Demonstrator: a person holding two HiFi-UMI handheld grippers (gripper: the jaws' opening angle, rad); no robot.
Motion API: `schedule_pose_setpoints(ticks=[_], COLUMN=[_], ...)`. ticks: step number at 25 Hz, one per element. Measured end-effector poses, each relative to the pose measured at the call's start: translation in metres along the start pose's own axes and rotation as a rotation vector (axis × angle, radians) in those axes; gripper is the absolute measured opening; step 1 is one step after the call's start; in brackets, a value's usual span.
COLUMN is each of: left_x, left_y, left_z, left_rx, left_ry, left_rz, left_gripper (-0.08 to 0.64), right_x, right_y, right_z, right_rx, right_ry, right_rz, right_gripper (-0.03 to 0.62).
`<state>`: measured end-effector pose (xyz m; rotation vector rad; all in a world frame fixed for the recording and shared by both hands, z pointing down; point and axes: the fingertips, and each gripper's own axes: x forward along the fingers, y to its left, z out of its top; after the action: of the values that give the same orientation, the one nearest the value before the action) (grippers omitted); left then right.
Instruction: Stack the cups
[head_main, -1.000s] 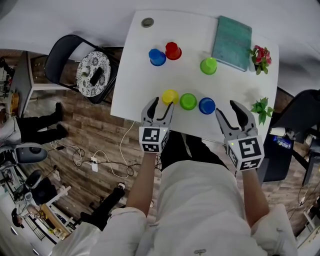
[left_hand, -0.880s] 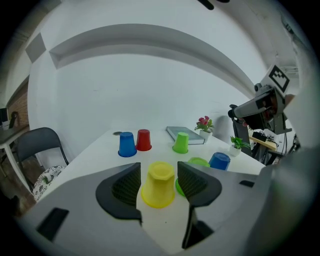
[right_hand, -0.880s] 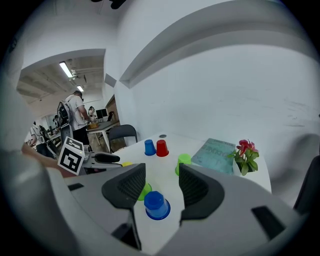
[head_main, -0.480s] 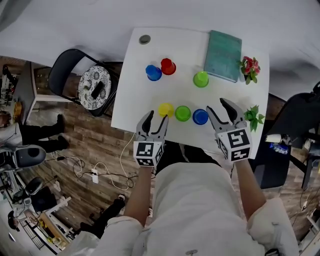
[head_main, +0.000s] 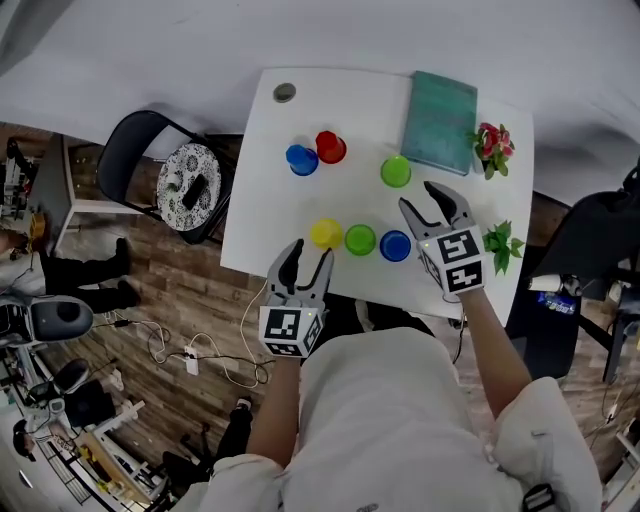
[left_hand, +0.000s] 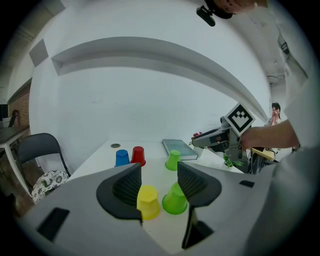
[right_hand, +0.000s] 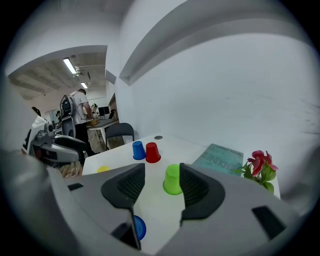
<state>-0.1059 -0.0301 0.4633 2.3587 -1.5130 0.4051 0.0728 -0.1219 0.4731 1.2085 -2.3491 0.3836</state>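
Six small plastic cups sit on the white worktop, every one upside down: wide mouth on the surface, narrow base pointing straight up, long axis vertical. None is stacked on another.

Near row, along the person's edge: yellow cup, near green cup, near blue cup, side by side in a line with small gaps between them. Far row: far blue cup and red cup just beside each other, close enough that I can't tell whether they touch. The far green cup stands alone to their right, near the teal book. The cups taper, and the yellow one shows a faceted top in the left gripper view.

The left claw hangs just off the worktop's near edge, jaws spread and gripping nothing. Its own view looks through the gap at the yellow and near green cups, which stand beyond the jaw tips.

The right claw is over the worktop, just right of the near blue cup, jaws also parted and empty. Its view frames the far green cup in the gap, well ahead, with the near blue cup low beside its left jaw.

Pink flowers sit at the book's right, and a dark chair stands off the worktop's left side.
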Motion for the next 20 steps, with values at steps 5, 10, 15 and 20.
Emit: schedule_pose_setpoints(ticks=[5,10,15,20], left_x=[-0.002,0.001,0.004,0.010], left_y=[0.000,0.007,0.012,0.014], left_z=[-0.002,-0.001,0.000,-0.001], left_rx=[-0.013,-0.021,-0.032,-0.036], left_ry=[0.014,0.025,0.029,0.037], left_rz=[0.003,0.014,0.027,0.026], left_gripper=[0.232,0.232,0.232,0.232], right_x=[0.029,0.054,0.074,0.091], right_y=[-0.014,-0.024,-0.029,-0.028], right_z=[-0.009,-0.019,-0.027,-0.033], right_rx=[-0.032,-0.047,-0.068,-0.079], right_ry=[0.026,0.066,0.092,0.126], right_rz=[0.012,0.032,0.047,0.074], right_gripper=[0.225,0.232,0.239,0.252])
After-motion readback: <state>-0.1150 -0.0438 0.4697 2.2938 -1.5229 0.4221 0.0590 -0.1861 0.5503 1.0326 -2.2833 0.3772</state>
